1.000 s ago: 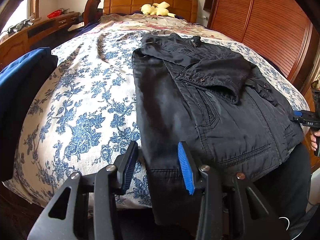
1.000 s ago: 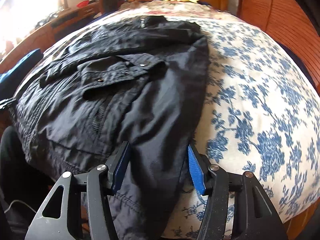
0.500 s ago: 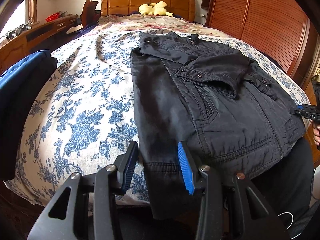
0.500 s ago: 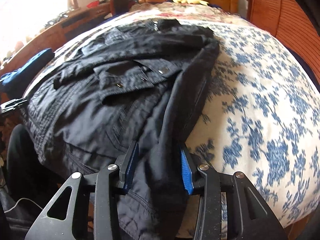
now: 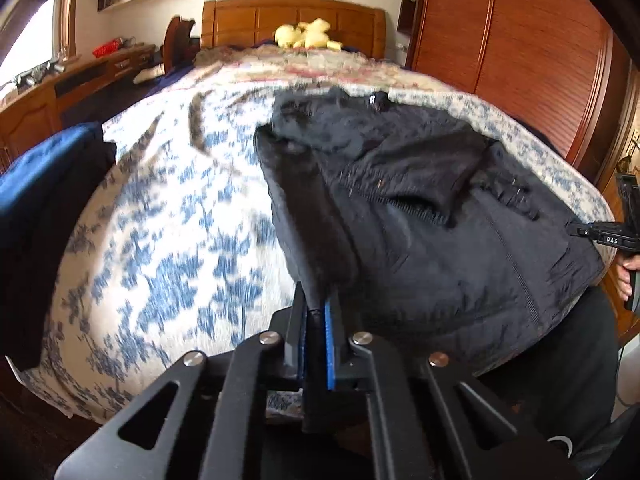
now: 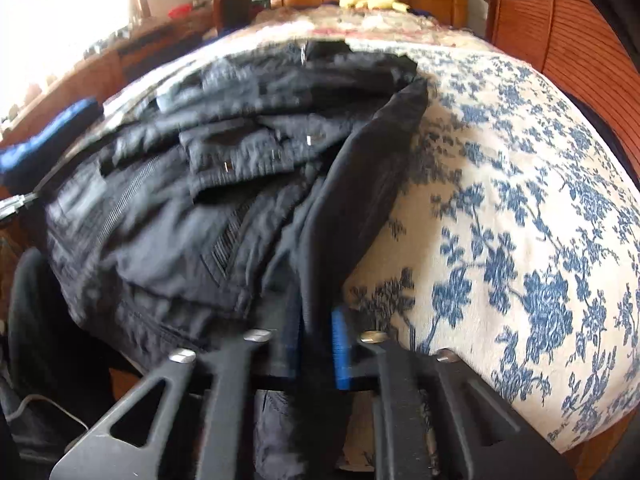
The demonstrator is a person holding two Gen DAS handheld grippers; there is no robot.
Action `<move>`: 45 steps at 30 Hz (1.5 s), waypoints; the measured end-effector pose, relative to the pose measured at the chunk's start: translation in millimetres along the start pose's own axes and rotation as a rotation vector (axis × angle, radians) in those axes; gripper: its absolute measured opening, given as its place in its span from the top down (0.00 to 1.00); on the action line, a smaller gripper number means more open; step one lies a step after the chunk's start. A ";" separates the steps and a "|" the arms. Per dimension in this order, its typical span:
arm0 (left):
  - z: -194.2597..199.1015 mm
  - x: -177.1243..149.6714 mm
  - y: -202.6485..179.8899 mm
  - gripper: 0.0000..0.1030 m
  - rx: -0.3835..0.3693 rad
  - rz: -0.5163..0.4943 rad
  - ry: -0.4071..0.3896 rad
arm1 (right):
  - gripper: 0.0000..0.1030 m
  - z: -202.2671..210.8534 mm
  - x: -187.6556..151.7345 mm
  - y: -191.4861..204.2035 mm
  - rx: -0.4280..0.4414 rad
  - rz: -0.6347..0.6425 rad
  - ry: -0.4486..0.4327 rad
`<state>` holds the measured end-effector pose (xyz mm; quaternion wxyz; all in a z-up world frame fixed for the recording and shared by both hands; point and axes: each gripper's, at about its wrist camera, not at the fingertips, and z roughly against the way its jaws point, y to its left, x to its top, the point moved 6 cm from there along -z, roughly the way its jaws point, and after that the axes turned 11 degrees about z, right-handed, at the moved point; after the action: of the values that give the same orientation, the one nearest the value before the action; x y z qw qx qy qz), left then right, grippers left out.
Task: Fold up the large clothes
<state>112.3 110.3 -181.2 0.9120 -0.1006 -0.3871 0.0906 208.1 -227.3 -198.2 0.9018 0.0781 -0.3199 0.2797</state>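
Note:
A black jacket (image 5: 420,216) lies on the bed with its sleeves folded across the front; it also shows in the right wrist view (image 6: 224,200). My left gripper (image 5: 316,320) is shut on the jacket's bottom left hem, and the cloth rises in a taut ridge from the jaws. My right gripper (image 6: 316,336) is shut on the bottom right hem, and a fold of cloth runs up from between its blue pads (image 6: 340,344). The right gripper also shows at the right edge of the left wrist view (image 5: 612,236).
The bed has a blue floral bedspread (image 5: 160,240), also seen in the right wrist view (image 6: 520,220). A blue and black garment pile (image 5: 36,200) lies at the left. A yellow plush toy (image 5: 308,34) sits by the wooden headboard. A wardrobe (image 5: 520,60) stands on the right, a desk (image 5: 60,92) on the left.
Both grippers closed from open onto the jacket's bottom hem corners. The hem has lifted from the bed edge and both views have shifted upward and blurred.

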 end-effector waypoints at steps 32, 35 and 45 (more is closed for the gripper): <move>149.3 116.2 -96.5 0.97 -0.107 -0.156 -0.325 | 0.98 212.4 90.8 30.5 -0.162 0.130 -0.437; 109.8 125.7 -82.9 0.97 -0.084 -0.126 -0.299 | 0.98 173.9 93.5 17.5 -0.196 0.124 -0.392; 38.1 172.7 -81.8 0.97 -0.084 -0.075 -0.368 | 0.98 69.4 151.6 -49.9 -0.268 0.022 -0.341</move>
<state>209.9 77.8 -15.7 0.8235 -0.1057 -0.5544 0.0570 295.6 -222.0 -47.9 0.8338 0.0003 -0.5032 0.2272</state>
